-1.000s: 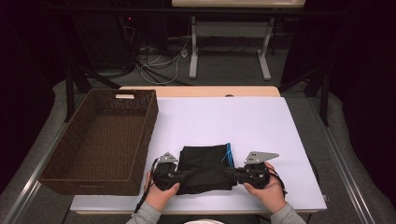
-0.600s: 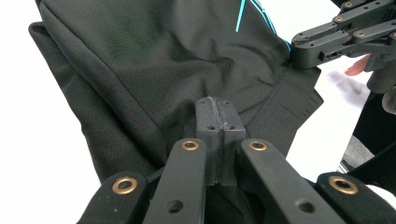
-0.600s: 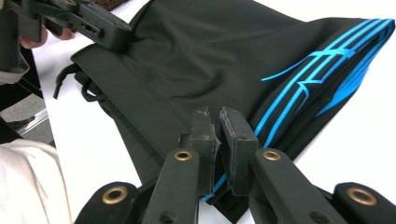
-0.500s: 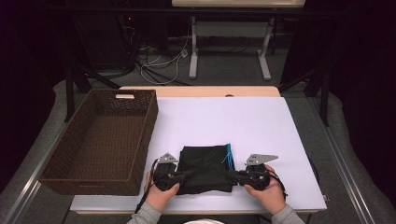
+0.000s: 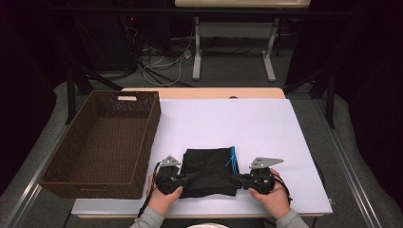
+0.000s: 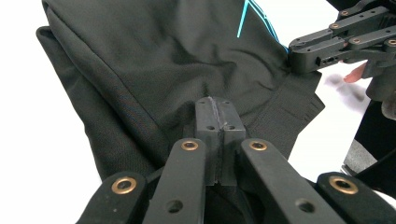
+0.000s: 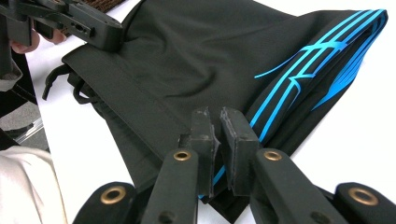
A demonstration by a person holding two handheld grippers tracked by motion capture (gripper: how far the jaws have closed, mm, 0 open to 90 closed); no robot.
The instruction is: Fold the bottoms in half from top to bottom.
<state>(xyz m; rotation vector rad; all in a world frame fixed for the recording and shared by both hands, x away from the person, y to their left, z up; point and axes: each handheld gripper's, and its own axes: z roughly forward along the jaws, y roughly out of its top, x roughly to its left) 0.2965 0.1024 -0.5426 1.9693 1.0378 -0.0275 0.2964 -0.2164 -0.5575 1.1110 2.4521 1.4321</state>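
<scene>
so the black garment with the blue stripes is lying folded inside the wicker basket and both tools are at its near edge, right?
Not quite. The black garment lies folded on the white table, to the right of the wicker basket, not inside it; the high view shows this. The left tool and right tool are indeed at its near edge.

Left tongs (image 5: 186, 179): held low in left hand (image 5: 164, 197), pointing right, jaws pressed together. Right tongs (image 5: 236, 179): held in right hand (image 5: 271, 195), pointing left, jaws just parting, slim gap between them.
</scene>
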